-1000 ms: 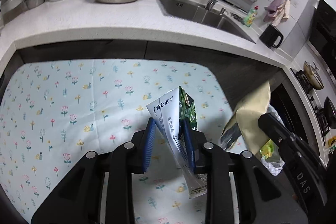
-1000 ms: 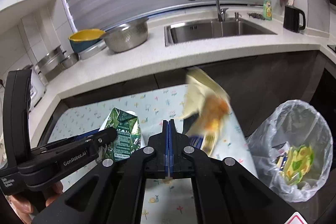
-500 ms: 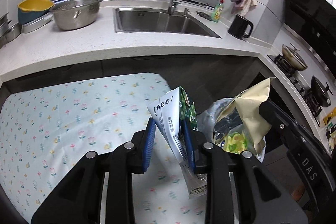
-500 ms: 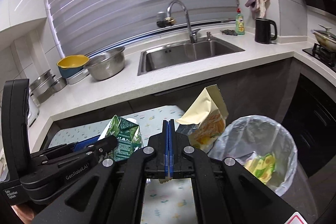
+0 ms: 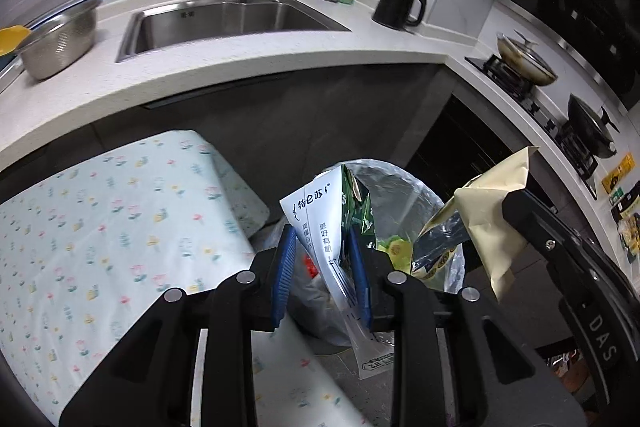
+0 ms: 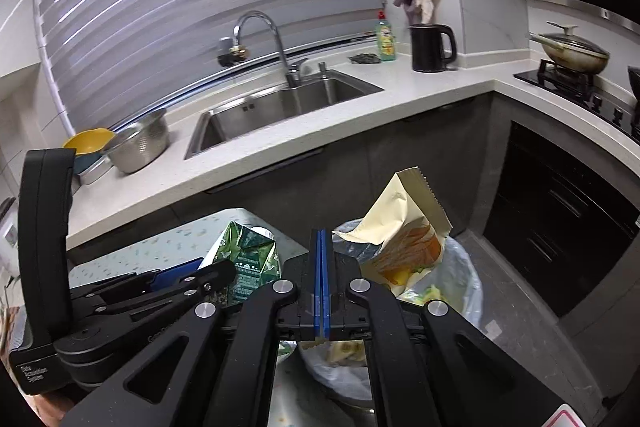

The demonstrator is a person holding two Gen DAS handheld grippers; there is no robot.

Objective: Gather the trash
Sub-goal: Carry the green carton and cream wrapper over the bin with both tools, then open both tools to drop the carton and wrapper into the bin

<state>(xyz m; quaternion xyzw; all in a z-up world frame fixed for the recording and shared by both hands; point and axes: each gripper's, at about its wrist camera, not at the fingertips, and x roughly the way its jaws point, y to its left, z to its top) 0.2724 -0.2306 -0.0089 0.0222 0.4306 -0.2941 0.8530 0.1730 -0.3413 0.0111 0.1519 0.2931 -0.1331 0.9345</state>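
My left gripper (image 5: 324, 267) and right gripper (image 6: 322, 281): black angular bodies, ribbed blue pads, silver screws, white "DAS" lettering.

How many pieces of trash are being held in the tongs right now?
2: a milk carton in the left tongs, a yellow snack bag in the right tongs, both above the bin.

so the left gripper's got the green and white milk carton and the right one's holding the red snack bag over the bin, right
Not quite: the bag is pale yellow, not red. The right wrist view shows the right gripper shut on the pale yellow snack bag above the clear-lined trash bin. The rest holds: the left gripper clamps the green and white milk carton.
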